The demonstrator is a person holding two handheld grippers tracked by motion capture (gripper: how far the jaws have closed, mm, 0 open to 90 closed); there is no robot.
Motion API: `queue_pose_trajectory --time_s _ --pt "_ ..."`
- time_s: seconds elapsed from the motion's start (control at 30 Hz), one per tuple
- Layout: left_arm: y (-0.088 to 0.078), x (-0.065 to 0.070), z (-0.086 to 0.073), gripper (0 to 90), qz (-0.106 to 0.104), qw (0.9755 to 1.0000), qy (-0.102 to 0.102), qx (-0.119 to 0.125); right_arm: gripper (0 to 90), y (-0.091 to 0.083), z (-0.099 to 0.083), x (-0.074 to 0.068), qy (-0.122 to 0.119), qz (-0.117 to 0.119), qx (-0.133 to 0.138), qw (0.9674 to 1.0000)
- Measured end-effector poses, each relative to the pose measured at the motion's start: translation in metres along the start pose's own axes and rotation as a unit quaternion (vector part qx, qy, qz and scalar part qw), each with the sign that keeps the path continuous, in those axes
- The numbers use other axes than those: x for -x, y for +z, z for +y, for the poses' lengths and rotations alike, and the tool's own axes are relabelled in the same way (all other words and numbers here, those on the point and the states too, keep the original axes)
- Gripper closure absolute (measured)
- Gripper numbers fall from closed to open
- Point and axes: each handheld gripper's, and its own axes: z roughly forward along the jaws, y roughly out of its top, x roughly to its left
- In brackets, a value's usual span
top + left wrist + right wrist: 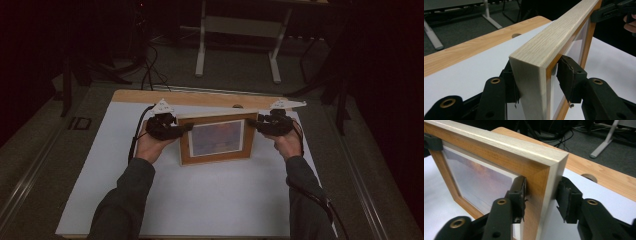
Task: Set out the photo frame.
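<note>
picture frame upright – between left gripper | right gripper – both seemingly loose, jaws astride

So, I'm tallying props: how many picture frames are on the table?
1. The wooden picture frame stands upright mid-table on the white sheet, between the left gripper and right gripper.

Dark grey long sleeves to the wrists. Black two-jaw left gripper and right gripper, each topped with a pale grey three-cornered plate at 12 o'clock. Brass-ringed screw holes along the jaws; ragged black pads. Black cable trailing at 6 o'clock.
</note>
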Motion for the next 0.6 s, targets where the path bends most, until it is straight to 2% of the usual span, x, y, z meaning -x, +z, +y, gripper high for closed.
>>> queue_pose_trajectory --time_s 0.3,0.37,0.43,0.6 --pt "-0.012 0.000 -0.007 55.6 0.021 0.9998 -0.003 0.004 60.8 -0.002 -0.001 -0.002 0.002 -0.007 -0.002 1.0000" --pt "-0.016 -0.002 -0.009 58.4 0.028 0.9996 -0.008 0.001 60.9 -0.002 -0.002 -0.002 0.004 -0.007 0.001 1.0000" --pt "-0.018 -0.002 -0.009 64.5 0.024 0.9997 -0.010 0.003 60.9 -0.001 -0.002 -0.002 0.005 -0.009 0.002 0.9999" --pt "-0.017 -0.002 -0.008 64.5 0.027 0.9994 -0.019 0.005 60.9 -0.001 -0.002 -0.003 0.008 -0.012 0.005 0.9999"
